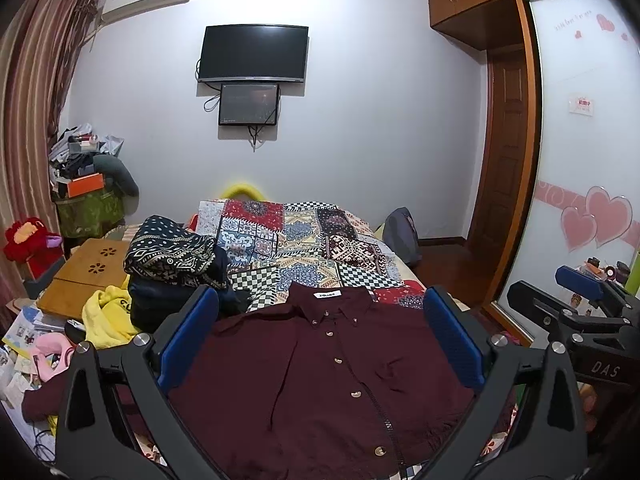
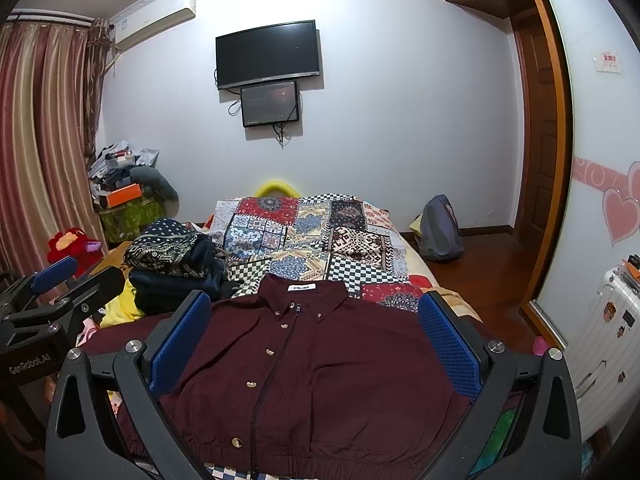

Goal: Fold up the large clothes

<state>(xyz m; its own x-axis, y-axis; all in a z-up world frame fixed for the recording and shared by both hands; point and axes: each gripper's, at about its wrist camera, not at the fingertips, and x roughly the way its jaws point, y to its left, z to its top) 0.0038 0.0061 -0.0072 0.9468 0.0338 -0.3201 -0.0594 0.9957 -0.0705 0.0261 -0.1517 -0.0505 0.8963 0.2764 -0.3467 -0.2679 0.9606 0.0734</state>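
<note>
clothes pile crowding shirt's left, patchwork quilt beyond bare

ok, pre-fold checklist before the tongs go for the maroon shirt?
1. Maroon shirt lies flat, front up, collar toward the far wall: ok.
2. Buttoned up: ok for the buttons in view.
3. Left tongs open, holding nothing: ok.
4. Right tongs open, holding nothing: ok.
5. Both sleeves spread out: cannot tell, the tongs' fingers hide the sides.
6. Room to fold on the patchwork quilt: not ok on the left, where a pile of dark clothes sits beside the shoulder.
</note>
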